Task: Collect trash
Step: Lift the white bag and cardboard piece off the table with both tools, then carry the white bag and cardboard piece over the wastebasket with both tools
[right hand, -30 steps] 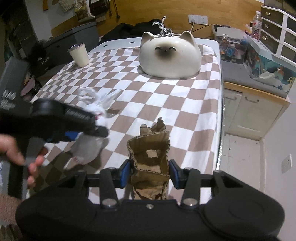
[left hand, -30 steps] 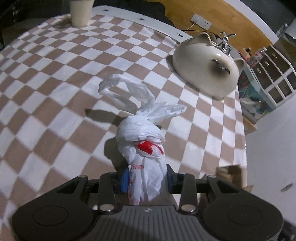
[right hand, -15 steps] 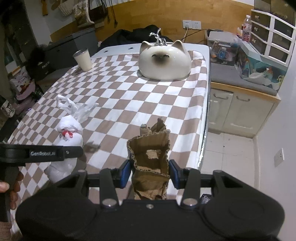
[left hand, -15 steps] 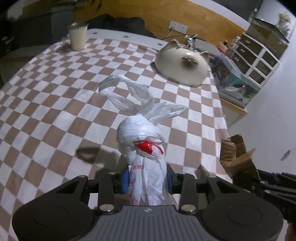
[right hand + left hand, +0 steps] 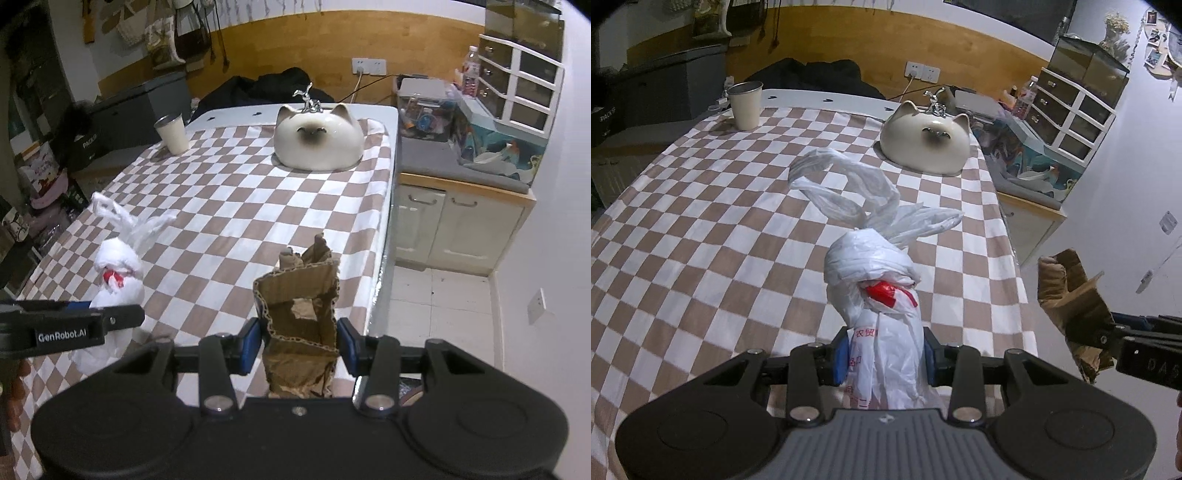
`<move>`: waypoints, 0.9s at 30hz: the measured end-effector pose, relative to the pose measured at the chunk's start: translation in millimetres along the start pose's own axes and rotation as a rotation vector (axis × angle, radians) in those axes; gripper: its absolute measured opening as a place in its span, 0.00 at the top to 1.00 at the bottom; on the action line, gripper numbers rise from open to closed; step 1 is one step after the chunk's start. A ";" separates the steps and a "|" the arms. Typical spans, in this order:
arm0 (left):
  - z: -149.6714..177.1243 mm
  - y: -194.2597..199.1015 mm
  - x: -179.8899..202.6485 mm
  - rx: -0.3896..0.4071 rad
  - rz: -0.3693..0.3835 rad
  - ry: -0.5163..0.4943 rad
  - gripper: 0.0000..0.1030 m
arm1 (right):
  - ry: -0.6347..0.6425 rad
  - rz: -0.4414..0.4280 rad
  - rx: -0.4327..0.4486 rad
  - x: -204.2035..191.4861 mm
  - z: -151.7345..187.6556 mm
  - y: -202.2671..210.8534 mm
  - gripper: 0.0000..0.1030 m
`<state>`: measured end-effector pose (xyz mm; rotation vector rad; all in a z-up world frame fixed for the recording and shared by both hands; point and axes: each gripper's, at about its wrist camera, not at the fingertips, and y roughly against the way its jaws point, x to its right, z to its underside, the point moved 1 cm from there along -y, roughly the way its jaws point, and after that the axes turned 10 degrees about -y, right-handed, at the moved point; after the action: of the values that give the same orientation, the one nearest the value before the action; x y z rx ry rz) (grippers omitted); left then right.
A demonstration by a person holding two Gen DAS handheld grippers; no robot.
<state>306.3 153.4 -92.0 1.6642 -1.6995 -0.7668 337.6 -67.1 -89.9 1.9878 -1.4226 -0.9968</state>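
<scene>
My left gripper is shut on a knotted white plastic bag with a red patch, held up above the checked tablecloth. Its loose handles stick up toward the table's middle. My right gripper is shut on a crumpled piece of brown corrugated cardboard, lifted near the table's right edge. In the left wrist view the cardboard and the right gripper's fingers show at the right. The right wrist view has the white plastic bag and the left gripper's finger at the left.
A cream cat-shaped dome with a small silver figure on top sits at the table's far right. A metal-rimmed cup stands far left. A low cabinet and tiled floor lie to the right of the table. A hand holds the left gripper.
Both grippers have risen and drawn back from the table with their loads. The left one has swung right, so the cardboard and right gripper now appear at its view's right side.
</scene>
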 end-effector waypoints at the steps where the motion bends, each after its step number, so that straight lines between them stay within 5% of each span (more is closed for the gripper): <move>1: 1.8 3.6 0.7 0.002 0.002 0.000 0.62 | -0.002 0.003 0.003 0.6 2.0 3.9 0.56; 15: 17.9 29.9 34.3 0.028 0.023 -0.026 0.62 | -0.049 0.007 0.034 23.8 29.2 44.6 0.56; 27: 22.1 21.7 99.2 0.019 0.067 -0.052 0.62 | -0.100 0.048 0.051 85.9 41.8 73.3 0.56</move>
<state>275.3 54.4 -85.2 1.6045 -1.7940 -0.7698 278.1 -171.6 -84.4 1.9547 -1.5562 -1.0624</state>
